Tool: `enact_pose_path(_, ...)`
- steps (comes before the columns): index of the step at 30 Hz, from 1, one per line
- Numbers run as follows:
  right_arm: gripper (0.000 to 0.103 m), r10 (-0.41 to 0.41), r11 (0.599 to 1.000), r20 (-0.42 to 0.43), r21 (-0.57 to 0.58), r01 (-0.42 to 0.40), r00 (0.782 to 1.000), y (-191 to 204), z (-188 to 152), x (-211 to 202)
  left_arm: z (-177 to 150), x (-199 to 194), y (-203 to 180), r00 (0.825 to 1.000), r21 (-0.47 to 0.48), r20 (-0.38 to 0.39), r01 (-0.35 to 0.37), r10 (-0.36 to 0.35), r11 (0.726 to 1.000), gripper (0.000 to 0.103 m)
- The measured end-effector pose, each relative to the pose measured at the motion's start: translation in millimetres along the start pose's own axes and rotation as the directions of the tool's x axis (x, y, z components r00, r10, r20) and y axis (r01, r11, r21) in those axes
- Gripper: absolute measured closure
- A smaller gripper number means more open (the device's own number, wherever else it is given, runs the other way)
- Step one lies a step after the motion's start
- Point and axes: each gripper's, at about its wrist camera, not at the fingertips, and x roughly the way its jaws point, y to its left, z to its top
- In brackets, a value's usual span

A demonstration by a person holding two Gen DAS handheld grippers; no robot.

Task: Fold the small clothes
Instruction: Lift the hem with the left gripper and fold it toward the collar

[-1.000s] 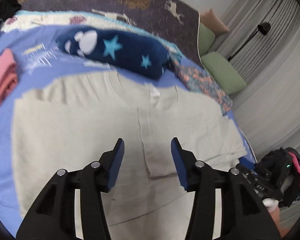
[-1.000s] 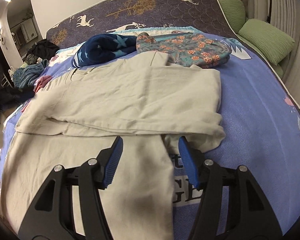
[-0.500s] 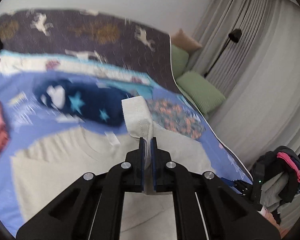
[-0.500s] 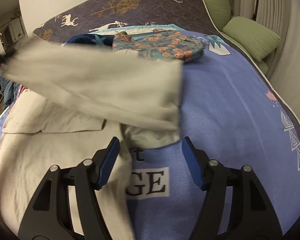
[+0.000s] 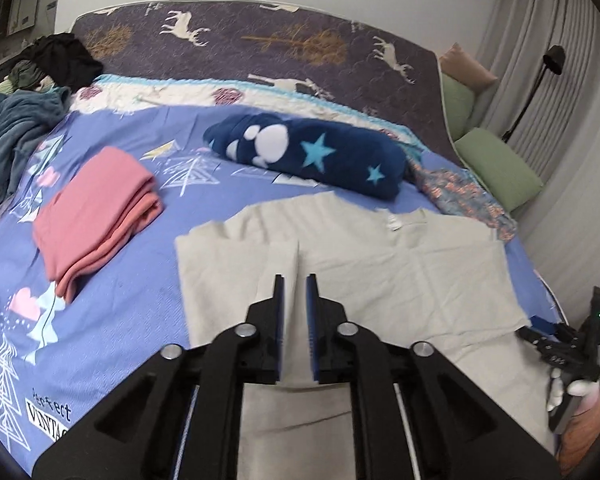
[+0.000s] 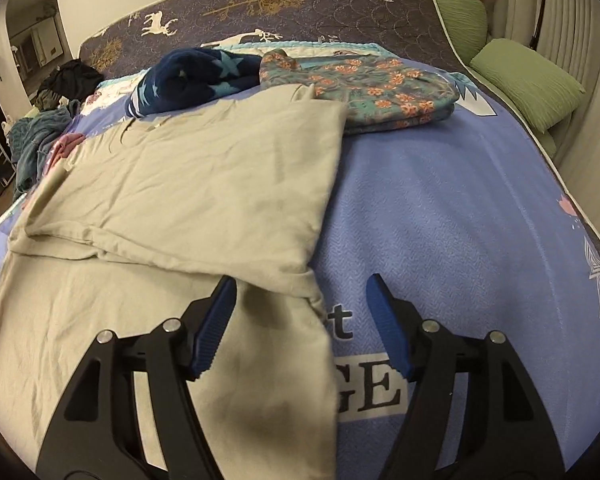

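Observation:
A beige shirt (image 5: 400,264) lies flat on the blue bedspread (image 5: 112,304), with its sleeve (image 5: 280,268) folded in over the body. My left gripper (image 5: 295,280) hovers just above that sleeve with its jaws a narrow gap apart and nothing between them. In the right wrist view the shirt (image 6: 204,184) lies folded, its right edge along the blue spread. My right gripper (image 6: 300,284) is open and empty, straddling the shirt's lower right fold corner.
A folded pink garment (image 5: 96,208) lies left of the shirt. A navy star blanket (image 5: 308,156) and a folded floral cloth (image 6: 380,84) lie behind it. A dark clothes pile (image 5: 16,128) sits far left. Green pillows (image 6: 528,76) line the right side.
My left gripper, shut on the beige sleeve and lifting it half a second ago, has laid it over the shirt and let go. The lifted cloth now lies flat.

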Motion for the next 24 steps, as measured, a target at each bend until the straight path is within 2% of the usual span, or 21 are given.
enact_pose_path(1,0.034,0.01,1.0,0.011,0.005,-0.01,1.0,-1.4,1.1,-4.2,-0.8,1.4,3.7,1.0,-0.003,0.0,-0.007,0.007,1.0,0.08)
enact_pose_path(3,0.034,0.021,1.0,0.032,0.008,-0.022,0.999,-3.1,3.8,-10.4,-5.8,8.6,6.2,1.0,0.002,-0.01,-0.021,0.021,1.0,0.063)
enact_pose_path(4,0.034,0.023,1.0,0.044,0.009,-0.023,0.999,-4.0,6.4,-13.3,-9.8,14.2,7.2,0.999,0.007,-0.022,-0.035,0.035,0.999,0.061)
enact_pose_path(8,0.034,0.025,1.0,0.057,0.013,-0.026,0.998,-2.7,12.5,-15.1,-21.0,38.0,10.8,0.992,0.013,-0.092,-0.082,0.083,0.997,0.059)
enact_pose_path(10,0.034,0.038,0.999,0.05,0.011,-0.038,0.998,1.0,12.8,-12.1,-25.2,51.3,15.8,0.989,0.002,-0.124,-0.084,0.084,0.996,0.059)
enact_pose_path(13,0.034,0.05,0.999,0.035,0.004,-0.05,0.998,7.3,9.7,-6.2,-27.7,63.4,17.9,0.987,0.014,-0.135,-0.087,0.088,0.996,0.059)
enact_pose_path(14,0.034,0.052,0.999,0.031,0.003,-0.053,0.998,8.4,8.9,-4.6,-26.0,63.2,18.5,0.988,0.007,-0.133,-0.083,0.084,0.996,0.068)
enact_pose_path(15,0.034,0.054,0.999,0.028,0.002,-0.054,0.998,9.3,7.9,-3.5,-24.2,61.4,18.8,0.989,-0.006,-0.129,-0.068,0.067,0.998,0.091)
enact_pose_path(16,0.034,0.054,0.999,0.024,0.003,-0.054,0.998,9.5,6.8,-2.6,-21.3,53.1,18.0,0.993,-0.032,-0.113,-0.039,0.035,0.999,0.098)
enact_pose_path(18,0.034,0.052,0.999,0.02,0.007,-0.053,0.998,7.7,5.2,-1.6,-17.5,34.0,14.2,0.997,-0.041,-0.059,-0.059,0.056,0.997,0.102)
enact_pose_path(20,0.034,0.049,0.999,0.018,0.016,-0.049,0.999,4.6,3.7,-0.9,-14.2,9.2,9.8,0.992,-0.023,0.026,-0.122,0.122,0.992,0.102)
enact_pose_path(22,0.034,0.048,0.998,0.013,0.03,-0.049,0.999,0.7,2.3,0.4,-12.3,-8.3,14.2,0.985,-0.032,0.077,-0.15,0.152,0.988,0.1)
enact_pose_path(24,0.034,0.054,0.998,0.007,0.043,-0.055,0.998,-2.2,1.3,2.4,-13.8,-7.8,27.1,0.988,-0.062,0.053,-0.143,0.147,0.988,0.077)
